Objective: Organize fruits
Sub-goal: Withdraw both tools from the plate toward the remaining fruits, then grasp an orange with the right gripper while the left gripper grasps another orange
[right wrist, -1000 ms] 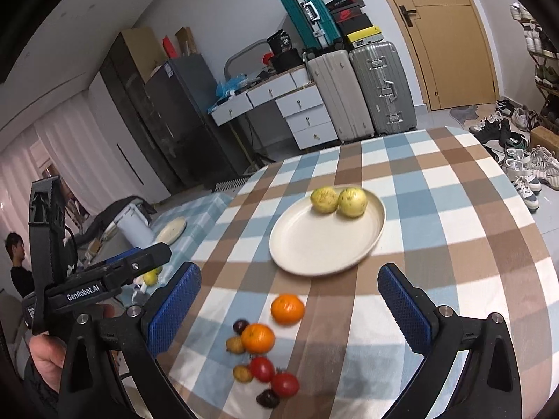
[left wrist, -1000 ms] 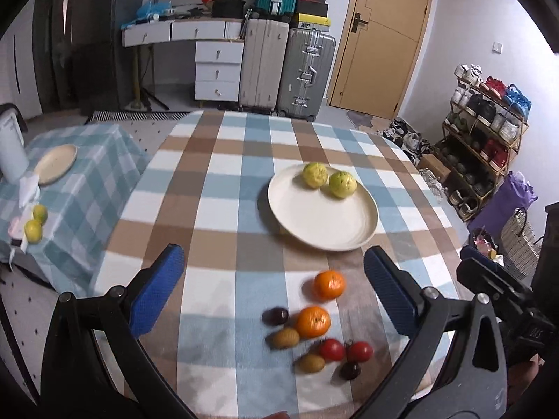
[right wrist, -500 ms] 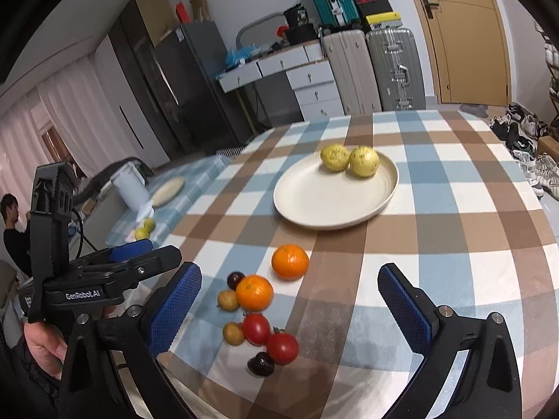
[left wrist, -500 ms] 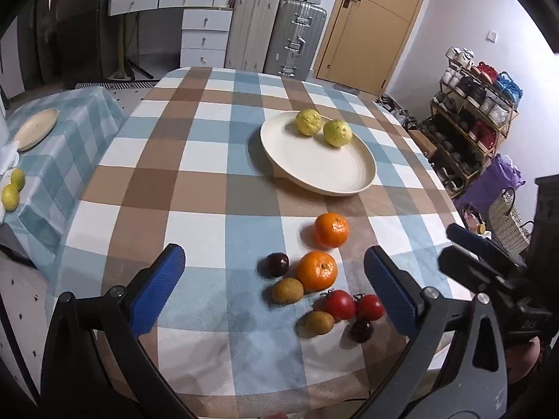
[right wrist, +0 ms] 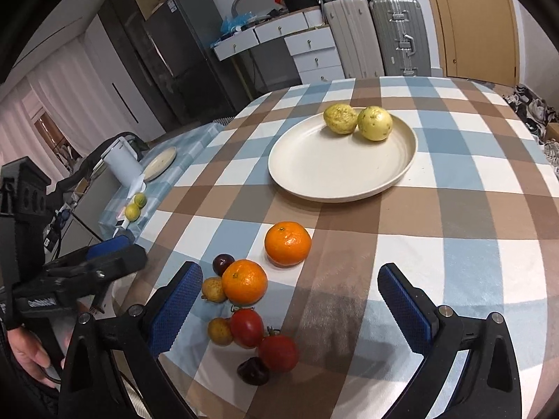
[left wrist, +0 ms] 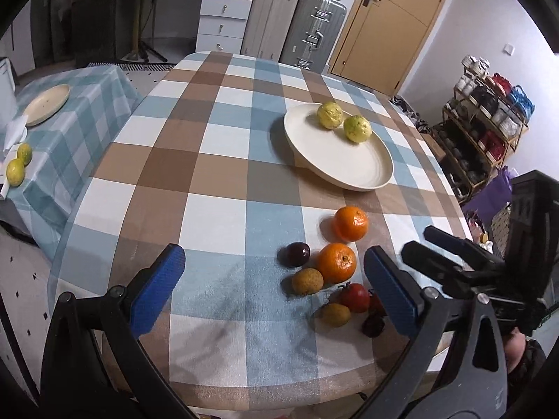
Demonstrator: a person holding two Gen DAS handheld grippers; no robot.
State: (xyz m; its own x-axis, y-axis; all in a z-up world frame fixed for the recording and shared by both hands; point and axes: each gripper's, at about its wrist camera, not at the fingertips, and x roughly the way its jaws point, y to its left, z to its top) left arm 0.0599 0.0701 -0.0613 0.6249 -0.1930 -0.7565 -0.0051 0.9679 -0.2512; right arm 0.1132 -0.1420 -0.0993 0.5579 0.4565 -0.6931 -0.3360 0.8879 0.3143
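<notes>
A cream plate (left wrist: 363, 171) (right wrist: 314, 174) on the checked table holds two yellow-green fruits (left wrist: 330, 115) (right wrist: 375, 123). In front of it lie two oranges (left wrist: 351, 223) (right wrist: 287, 243), with a second orange (right wrist: 244, 281), a dark plum (left wrist: 294, 254), small brown fruits (left wrist: 307, 281), red tomatoes (right wrist: 246, 328) and a dark cherry (right wrist: 253, 370) clustered near the table's front edge. My left gripper (left wrist: 276, 288) is open above the near edge, left of the cluster. My right gripper (right wrist: 293, 302) is open over the cluster, empty.
A lower side table (left wrist: 87, 104) at the left carries a plate (left wrist: 47, 104) and two yellow-green fruits (left wrist: 15, 171). Suitcases (left wrist: 312, 31), drawers and a door stand behind. A shoe rack (left wrist: 489, 129) is on the right. A hand (right wrist: 28, 352) holds the left gripper.
Both grippers have come lower and closer to the table, so the fruit cluster looks larger and nearer. No fruit has moved. Both stay open.
</notes>
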